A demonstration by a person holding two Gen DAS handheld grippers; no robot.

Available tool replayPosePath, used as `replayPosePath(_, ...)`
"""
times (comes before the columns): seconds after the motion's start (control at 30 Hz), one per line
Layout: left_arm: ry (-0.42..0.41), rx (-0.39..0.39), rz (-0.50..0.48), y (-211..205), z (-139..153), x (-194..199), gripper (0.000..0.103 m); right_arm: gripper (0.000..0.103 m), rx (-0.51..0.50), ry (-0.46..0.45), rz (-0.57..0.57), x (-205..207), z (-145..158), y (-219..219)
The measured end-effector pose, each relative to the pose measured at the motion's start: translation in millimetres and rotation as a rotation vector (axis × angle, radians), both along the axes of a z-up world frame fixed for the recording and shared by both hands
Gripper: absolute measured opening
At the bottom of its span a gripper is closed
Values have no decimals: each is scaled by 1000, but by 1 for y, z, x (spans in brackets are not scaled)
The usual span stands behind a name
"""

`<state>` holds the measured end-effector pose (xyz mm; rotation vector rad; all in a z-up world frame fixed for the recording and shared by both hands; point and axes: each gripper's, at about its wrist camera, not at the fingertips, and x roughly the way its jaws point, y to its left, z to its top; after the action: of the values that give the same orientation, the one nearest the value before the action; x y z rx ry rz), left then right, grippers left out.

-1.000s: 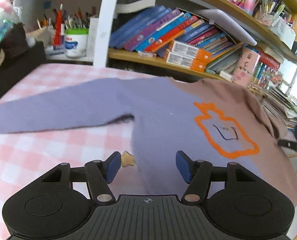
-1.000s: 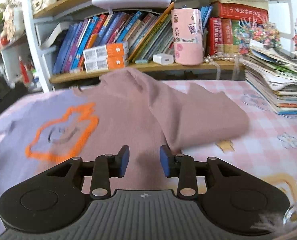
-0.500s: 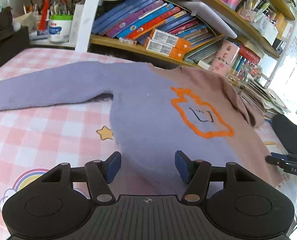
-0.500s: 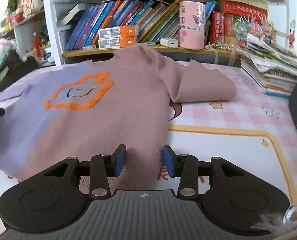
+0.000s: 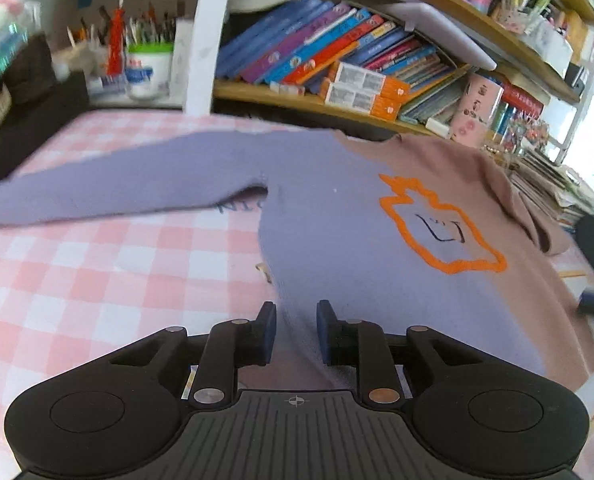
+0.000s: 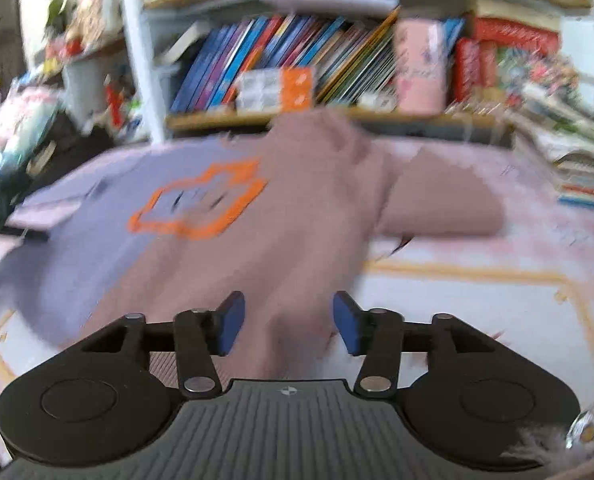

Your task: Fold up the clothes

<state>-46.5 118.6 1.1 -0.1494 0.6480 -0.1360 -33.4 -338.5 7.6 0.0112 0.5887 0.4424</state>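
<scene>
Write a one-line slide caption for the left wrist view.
Left gripper closing on the hem of a purple-and-brown sweater spread on a pink checked tablecloth.

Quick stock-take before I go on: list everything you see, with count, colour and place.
sweater: one, purple and dusty pink with an orange outline, spread on the table, one sleeve out, other folded over
tablecloth: one, pink-white check, under it
books: many, mixed colours, leaning on the shelf behind
orange boxes: two, stacked on the shelf
pink cup: one, on the shelf
paper stack: one, table's far right
left claw: narrowed around the purple hem
right claw: open, over the pink hem
</scene>
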Motion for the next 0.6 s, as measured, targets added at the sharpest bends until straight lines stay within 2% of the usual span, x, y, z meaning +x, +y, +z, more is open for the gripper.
replayPosePath(0.07,-27,19,-4,-3,5,-5,39,47,9,-27,-65,17,10,-17)
replayPosePath(0.17,-72,24,-64,-15,12,-11,44,48,-12,-50,-163,51,21,-34)
replayPosePath(0.23,-70,56,-107,-25,10,-12,44,62,7,-42,-168,77,25,-39)
replayPosePath(0.3,-54,92,-129,-32,7,-12,44,67,-25,-35,-219,104,26,-45)
replayPosePath(0.33,-44,101,-138,-35,4,-12,44,73,-38,-29,-228,114,27,-48)
replayPosePath(0.4,-30,105,-148,-37,-2,-13,46,78,-3,17,-234,136,22,-63)
replayPosePath(0.47,-14,105,-154,-38,-8,-15,50,78,50,72,-237,155,15,-78)
replayPosePath(0.57,-14,134,-163,-43,-11,-16,53,78,95,142,-255,176,1,-88)
replayPosePath(0.6,-13,147,-167,-45,-10,-16,54,73,111,166,-250,181,-4,-89)
